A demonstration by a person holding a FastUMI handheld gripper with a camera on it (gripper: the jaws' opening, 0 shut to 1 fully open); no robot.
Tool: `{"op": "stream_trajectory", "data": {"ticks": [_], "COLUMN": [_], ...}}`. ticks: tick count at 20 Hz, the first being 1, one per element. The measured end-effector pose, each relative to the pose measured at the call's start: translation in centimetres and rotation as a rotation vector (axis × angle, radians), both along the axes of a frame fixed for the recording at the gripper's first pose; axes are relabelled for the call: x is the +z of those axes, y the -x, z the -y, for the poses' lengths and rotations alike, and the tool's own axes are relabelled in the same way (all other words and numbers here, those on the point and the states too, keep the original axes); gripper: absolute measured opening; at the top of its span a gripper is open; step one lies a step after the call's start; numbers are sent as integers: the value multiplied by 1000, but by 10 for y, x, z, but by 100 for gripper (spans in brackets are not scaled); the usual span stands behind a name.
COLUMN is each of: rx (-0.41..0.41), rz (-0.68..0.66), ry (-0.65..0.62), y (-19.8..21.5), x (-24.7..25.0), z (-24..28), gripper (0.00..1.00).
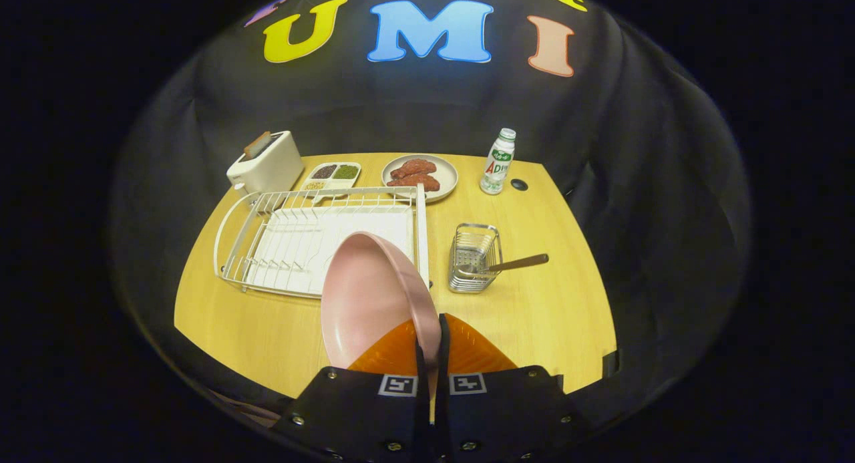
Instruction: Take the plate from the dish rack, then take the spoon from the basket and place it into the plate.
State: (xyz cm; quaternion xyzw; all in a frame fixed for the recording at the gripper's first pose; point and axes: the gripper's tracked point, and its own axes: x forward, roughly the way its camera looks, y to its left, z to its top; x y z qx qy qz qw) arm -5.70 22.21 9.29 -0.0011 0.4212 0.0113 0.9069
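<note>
My gripper [431, 343] is shut on the rim of a pink plate [367, 296], both orange fingers [394, 353] pressing on its edge. The plate is held up on edge, tilted to the left, above the table's front and in front of the white wire dish rack [294, 239], whose slots stand bare. To the right of the rack stands a small metal wire basket [474, 257]. A spoon [511, 264] lies in it, bowl down inside, its brown handle sticking out to the right.
At the back of the wooden table [534, 316] stand a white toaster [267, 164], a divided tray of seasonings [332, 174], a plate of red meat slices [419, 176] and a small white bottle [498, 162]. A dark round hole [519, 184] sits by the bottle.
</note>
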Motion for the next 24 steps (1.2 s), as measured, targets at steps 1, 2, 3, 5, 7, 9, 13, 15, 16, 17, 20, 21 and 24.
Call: {"op": "stream_trajectory", "data": {"ticks": [1, 2, 3, 5, 7, 9, 13, 15, 16, 17, 20, 21, 24], "rx": [6, 7, 5, 8, 15, 25, 69, 89, 94, 93, 77, 78, 71], "rz": [-20, -40, -68, -103, -127, -153, -182, -198, -206, -206, -196, -201, -200], "ry": [-47, -96, -159, -262, -308, -328, -406, -433, -432, -457, -501, -513, -447], "y": [6, 11, 16, 24, 29, 30, 26, 22, 19, 18, 10, 9, 6], "x": [-13, -27, -43, -68, -88, -107, -131, -143, -148, -152, -158, -161, -171], "z": [1, 0, -1, -6, -6, -4, -12, -13, -11, -12, -8, -7, 5], "gripper": [3, 3, 3, 3, 3, 3, 3, 3, 3, 3, 3, 3, 9]}}
